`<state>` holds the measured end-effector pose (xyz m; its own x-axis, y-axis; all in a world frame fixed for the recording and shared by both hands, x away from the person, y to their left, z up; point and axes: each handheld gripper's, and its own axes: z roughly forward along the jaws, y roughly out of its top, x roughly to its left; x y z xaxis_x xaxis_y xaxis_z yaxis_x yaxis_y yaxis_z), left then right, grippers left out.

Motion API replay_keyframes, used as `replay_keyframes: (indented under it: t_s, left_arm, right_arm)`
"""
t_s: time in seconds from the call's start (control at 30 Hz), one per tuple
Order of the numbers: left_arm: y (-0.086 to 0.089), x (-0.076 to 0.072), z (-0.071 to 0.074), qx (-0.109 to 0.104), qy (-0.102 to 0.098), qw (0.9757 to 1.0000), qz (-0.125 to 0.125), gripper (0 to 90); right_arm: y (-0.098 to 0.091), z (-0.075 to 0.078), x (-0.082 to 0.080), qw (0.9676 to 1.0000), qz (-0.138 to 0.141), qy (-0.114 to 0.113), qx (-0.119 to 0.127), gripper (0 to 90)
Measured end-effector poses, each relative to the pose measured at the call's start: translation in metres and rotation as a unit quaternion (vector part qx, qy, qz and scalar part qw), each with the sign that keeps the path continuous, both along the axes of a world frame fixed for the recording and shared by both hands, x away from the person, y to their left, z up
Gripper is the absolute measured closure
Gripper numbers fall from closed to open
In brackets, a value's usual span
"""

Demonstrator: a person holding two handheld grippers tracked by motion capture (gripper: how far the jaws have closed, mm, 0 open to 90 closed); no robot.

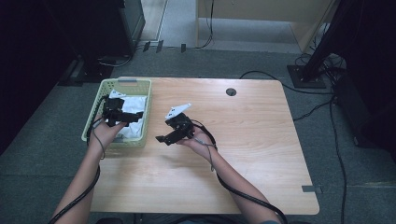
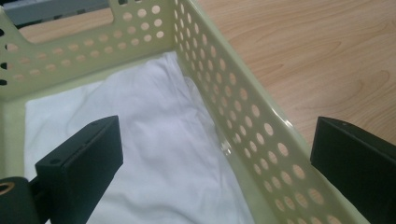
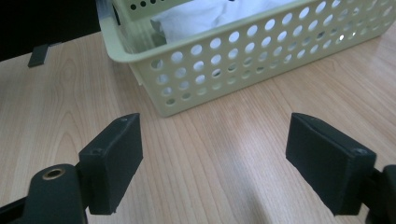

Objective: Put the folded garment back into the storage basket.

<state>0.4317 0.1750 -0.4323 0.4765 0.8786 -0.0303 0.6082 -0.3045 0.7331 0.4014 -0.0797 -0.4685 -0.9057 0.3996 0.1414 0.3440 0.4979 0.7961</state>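
The green basket (image 1: 108,140) sits at the table's (image 1: 261,154) left edge, its long side running away from the person. A white cloth (image 1: 136,104) lies inside. The left gripper (image 1: 122,113) hangs over it, jaws spread wide. The right gripper (image 1: 161,139) waits beside the basket, jaws wide too, with lots of bare table to its right.

We are looking at a lab or test room, not a home: a plain wooden desk (image 1: 243,140) with a cable grommet (image 1: 230,91) stands on grey carpet (image 1: 42,140), loose cables (image 1: 322,105) trail across the floor to a black stand base (image 1: 306,77), and dark equipment (image 1: 107,28) crowds the far wall beside light wooden furniture (image 1: 261,18).
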Motion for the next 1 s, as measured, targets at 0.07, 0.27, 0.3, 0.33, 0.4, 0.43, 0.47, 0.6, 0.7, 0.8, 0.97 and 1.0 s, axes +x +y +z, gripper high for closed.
replay_keyframes:
  t_s: [0.07, 0.27, 0.3, 0.33, 0.4, 0.43, 0.47, 0.6, 0.7, 0.8, 0.97, 1.0]
  left_arm:
    - [-0.001, -0.003, 0.000, -0.004, -0.001, 1.0000, -0.003, 2.8]
    - [-0.002, -0.010, -0.001, -0.007, -0.004, 0.9999, -0.008, 2.9]
    - [-0.002, -0.012, -0.001, -0.007, -0.004, 0.9999, -0.007, 2.9]
    - [-0.002, -0.013, -0.001, -0.008, -0.004, 1.0000, -0.005, 2.9]
    - [-0.002, -0.013, -0.001, -0.010, -0.003, 0.9999, -0.004, 2.9]
    - [-0.002, -0.015, -0.001, -0.013, -0.003, 0.9999, -0.003, 2.9]
    - [-0.002, -0.015, -0.001, -0.014, -0.002, 0.9999, -0.003, 3.3]
    - [-0.007, -0.020, 0.000, -0.009, -0.002, 0.9999, -0.008, 3.3]
    - [-0.011, -0.024, -0.001, -0.002, -0.006, 0.9999, -0.009, 3.3]
    - [-0.015, -0.028, -0.001, -0.004, -0.008, 0.9999, -0.011, 3.3]
    - [-0.024, -0.036, -0.005, -0.012, -0.004, 0.9997, -0.020, 3.3]
    - [-0.025, -0.037, -0.006, -0.012, -0.003, 0.9997, -0.020, 3.3]
  right_arm:
    - [-0.001, -0.002, 0.000, 1.0000, -0.001, 0.003, -0.001, 19.2]
    - [-0.007, -0.006, -0.001, 1.0000, -0.001, 0.004, -0.007, 19.2]
    - [-0.008, -0.006, -0.001, 1.0000, -0.001, 0.003, -0.007, 19.2]
    - [-0.009, -0.006, -0.001, 1.0000, -0.002, 0.004, -0.005, 19.2]
    - [-0.010, -0.006, -0.001, 1.0000, -0.003, 0.003, -0.005, 19.2]
    - [-0.011, -0.006, -0.001, 1.0000, -0.004, 0.004, -0.004, 19.2]
    - [-0.013, -0.006, -0.001, 1.0000, -0.005, 0.002, -0.008, 19.2]
    - [-0.018, -0.008, 0.000, 0.9998, -0.007, -0.001, -0.017, 19.2]
    - [-0.022, -0.008, 0.000, 0.9998, -0.010, -0.001, -0.020, 19.2]
    - [-0.027, -0.007, 0.000, 0.9997, -0.009, -0.006, -0.021, 19.2]
    - [-0.034, -0.006, 0.000, 0.9995, -0.013, -0.012, -0.025, 19.2]
    - [-0.036, -0.006, 0.000, 0.9994, -0.015, -0.014, -0.026, 19.2]
